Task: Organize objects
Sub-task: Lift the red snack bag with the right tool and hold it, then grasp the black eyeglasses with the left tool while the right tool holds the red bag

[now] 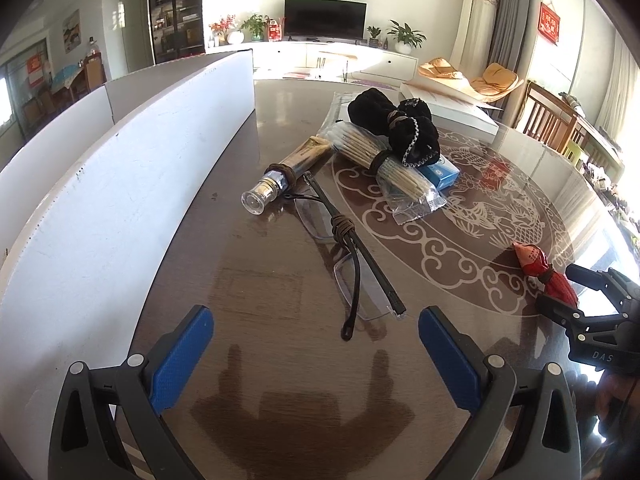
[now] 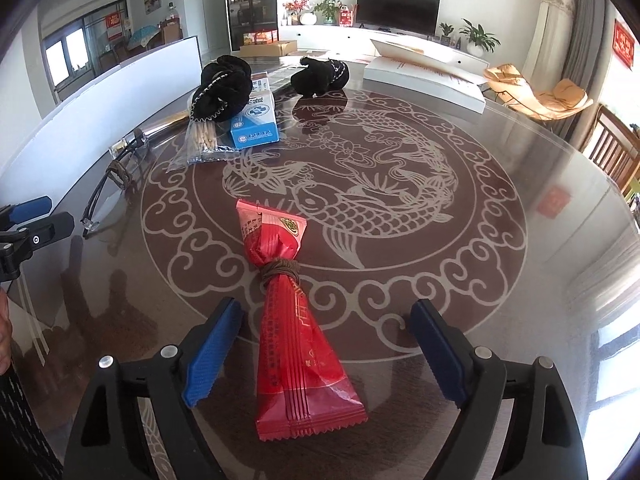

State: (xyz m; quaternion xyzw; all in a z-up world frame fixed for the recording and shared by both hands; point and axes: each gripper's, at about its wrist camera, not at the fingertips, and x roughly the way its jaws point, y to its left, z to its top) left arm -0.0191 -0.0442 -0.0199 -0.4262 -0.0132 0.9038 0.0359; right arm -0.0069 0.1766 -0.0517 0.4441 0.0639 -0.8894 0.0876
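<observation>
Left gripper [image 1: 316, 354]: we record the jaws spread wide, released, nothing between the blue pads [image 1: 182, 356]. It hangs just above the counter [image 1: 256, 292], and its shadow falls on the glass directly below. The folded glasses [image 1: 352, 264], bound at the middle with a brown band, lie just ahead of the jaws; the nearest temple tip sits between the two pads' lines but touches neither.

Right gripper [image 2: 326, 350]: jaws also wide apart, released. The red snack packets [image 2: 298, 332], a stack tied at the waist with a brown band, lie flat on the counter between the two pads [image 2: 212, 354]. We see a gap on each side, wider on the right; no contact that we can confirm. The bundle's serrated end points toward the camera.

Farther back on the counter, left wrist view: a tube with a clear cap [image 1: 286, 178], a bagged bundle of sticks [image 1: 390, 168] held by a band, a blue box [image 1: 440, 172] and black fabric pouches [image 1: 396, 126] resting over both. A white board [image 1: 132, 160] stands along the counter's left side. In the right wrist view one black pouch [image 2: 320, 76] lies apart from the pile, near a flat white box [image 2: 424, 78].
</observation>
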